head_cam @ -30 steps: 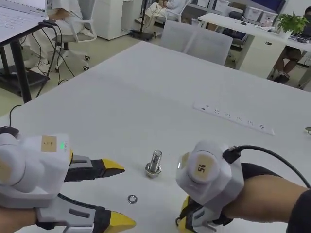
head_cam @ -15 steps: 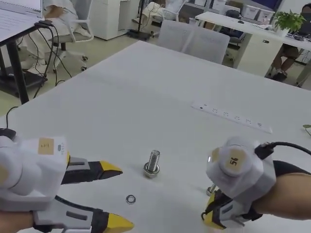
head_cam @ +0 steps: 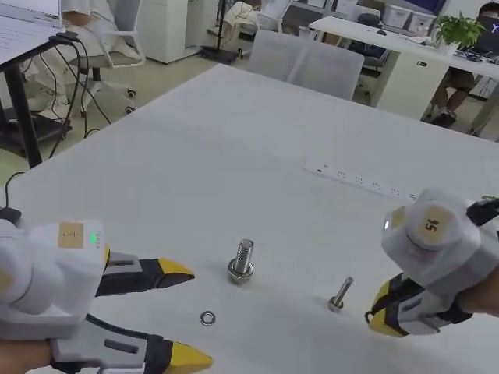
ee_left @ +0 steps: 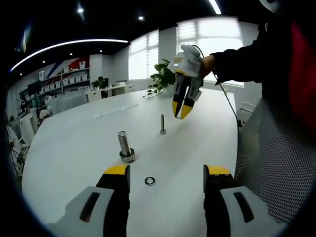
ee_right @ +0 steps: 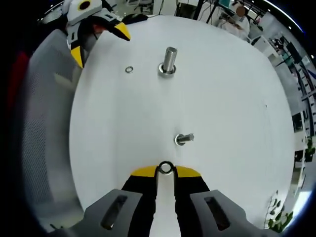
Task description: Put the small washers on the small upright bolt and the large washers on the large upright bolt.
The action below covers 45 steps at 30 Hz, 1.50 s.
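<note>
The large bolt (head_cam: 242, 261) (ee_left: 125, 146) (ee_right: 169, 60) stands upright mid-table with a washer around its base. To its right stands the thin small bolt (head_cam: 340, 294) (ee_left: 162, 123) (ee_right: 183, 139). A small washer (head_cam: 207, 318) (ee_left: 150, 181) (ee_right: 129, 69) lies flat in front of the large bolt, just ahead of my left gripper (head_cam: 183, 315) (ee_left: 167, 173) (ee_right: 98, 44), which is open and holds nothing. My right gripper (head_cam: 378, 318) (ee_left: 181, 112) (ee_right: 166, 174) hovers just right of the small bolt, shut on a washer (ee_right: 166, 168) pinched at its tips.
A white power strip (head_cam: 359, 181) lies across the white table (head_cam: 234, 156) farther back. Grey chairs (head_cam: 312, 66) stand at the far edge, with desks and seated people beyond. A mesh chair (ee_left: 276, 163) is behind the near edge.
My right gripper has swung right and away from the large bolt, uncovering the small bolt. The left gripper and the loose washer have stayed put.
</note>
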### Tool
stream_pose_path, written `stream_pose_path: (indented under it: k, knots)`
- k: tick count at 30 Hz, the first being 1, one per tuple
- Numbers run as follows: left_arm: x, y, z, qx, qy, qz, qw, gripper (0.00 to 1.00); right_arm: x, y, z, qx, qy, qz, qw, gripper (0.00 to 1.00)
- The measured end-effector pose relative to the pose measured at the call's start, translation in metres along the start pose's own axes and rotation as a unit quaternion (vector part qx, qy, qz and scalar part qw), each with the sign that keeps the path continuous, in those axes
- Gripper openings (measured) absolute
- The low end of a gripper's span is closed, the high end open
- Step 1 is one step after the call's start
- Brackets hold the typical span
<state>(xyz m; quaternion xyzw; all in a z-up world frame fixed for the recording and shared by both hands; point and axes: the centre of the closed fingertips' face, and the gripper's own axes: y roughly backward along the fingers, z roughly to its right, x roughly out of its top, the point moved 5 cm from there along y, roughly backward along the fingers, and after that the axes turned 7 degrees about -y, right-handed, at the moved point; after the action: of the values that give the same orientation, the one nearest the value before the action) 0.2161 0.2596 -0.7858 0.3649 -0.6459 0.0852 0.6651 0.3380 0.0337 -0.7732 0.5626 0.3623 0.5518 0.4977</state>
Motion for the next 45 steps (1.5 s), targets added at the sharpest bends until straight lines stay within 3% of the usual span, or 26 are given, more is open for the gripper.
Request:
stream_pose_path:
  k: [7,15,28,45]
  knots:
    - [-0.001,0.000,0.000,0.000,0.002,-0.001,1.0000,0.59,0.022,0.018,0.012,-0.020,0.008,0.033,0.9992,0.13]
    - [-0.002,0.001,-0.003,0.006,0.003,-0.002,1.0000,0.59,0.041,0.011,0.014,-0.018,0.029,0.034,0.9988,0.13]
    - [-0.004,0.000,-0.004,0.007,0.006,-0.004,1.0000,0.59,0.038,-0.001,0.018,-0.008,0.037,0.016,0.9992,0.13]
    - [-0.005,-0.002,-0.003,0.009,0.008,-0.006,0.9999,0.58,0.036,-0.011,0.018,0.001,0.038,0.012,0.9992,0.13]
